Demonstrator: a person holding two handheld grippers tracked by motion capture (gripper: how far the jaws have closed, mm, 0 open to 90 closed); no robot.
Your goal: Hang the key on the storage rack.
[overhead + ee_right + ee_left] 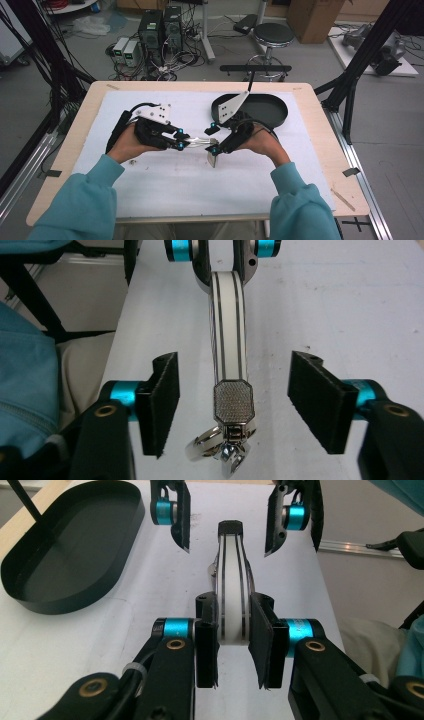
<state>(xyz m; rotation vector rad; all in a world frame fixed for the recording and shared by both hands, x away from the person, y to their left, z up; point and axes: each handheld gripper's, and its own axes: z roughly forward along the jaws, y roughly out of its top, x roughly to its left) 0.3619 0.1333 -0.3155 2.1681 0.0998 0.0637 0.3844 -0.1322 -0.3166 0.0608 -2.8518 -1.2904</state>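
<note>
One white black-striped handle (pixel 232 605), metal rings at end: left tool (pixel 234 645) clamps it; right tool (pixel 245 405) apart.

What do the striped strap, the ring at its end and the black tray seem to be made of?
Striped strap: smooth white band with thin dark lines, it looks like woven webbing or plastic; uncertain.
Ring: polished metal, judging by bright reflections.
Black tray: matte, thin-walled, probably painted metal or plastic.

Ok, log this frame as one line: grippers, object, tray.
left gripper: shut on strap | right gripper: open around strap's metal end | strap: white, striped, above table | black tray: empty
</note>
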